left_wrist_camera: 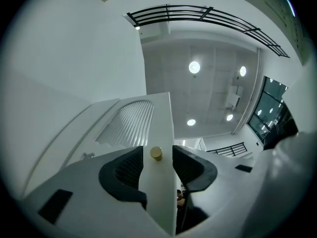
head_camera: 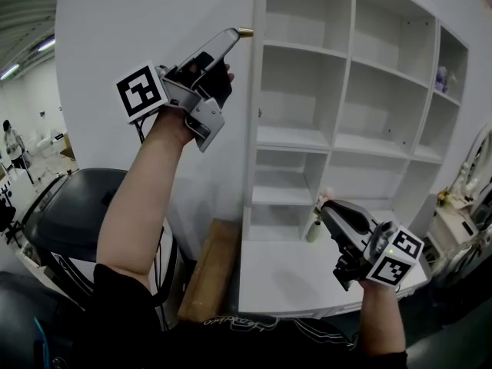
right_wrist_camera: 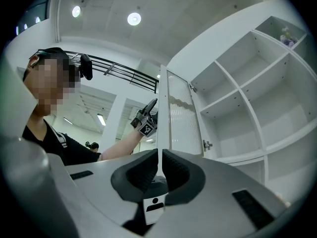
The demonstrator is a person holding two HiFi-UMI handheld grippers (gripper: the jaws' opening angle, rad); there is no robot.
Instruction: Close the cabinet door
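The tall white cabinet (head_camera: 361, 106) stands with its shelves showing. Its door (head_camera: 255, 129) is swung out and I see it edge-on in the head view. The right gripper view shows the door's ribbed glass panel (right_wrist_camera: 181, 118). A small brass knob (head_camera: 244, 31) sticks out near the door's top. My left gripper (head_camera: 233, 34) is raised to it, and in the left gripper view the knob (left_wrist_camera: 156, 153) sits between the open jaws (left_wrist_camera: 157, 163), with the pads not pressing on it. My right gripper (head_camera: 324, 204) is low by the bottom shelves. Its jaws (right_wrist_camera: 159, 166) are shut and hold nothing.
A small pale bottle (head_camera: 313, 231) stands at the bottom shelf's front. The white base panel (head_camera: 284, 283) juts out below the shelves. A brown board (head_camera: 207, 271) leans at its left, beside a dark grey rounded object (head_camera: 73, 206). Small items sit on the top right shelf (head_camera: 441, 79).
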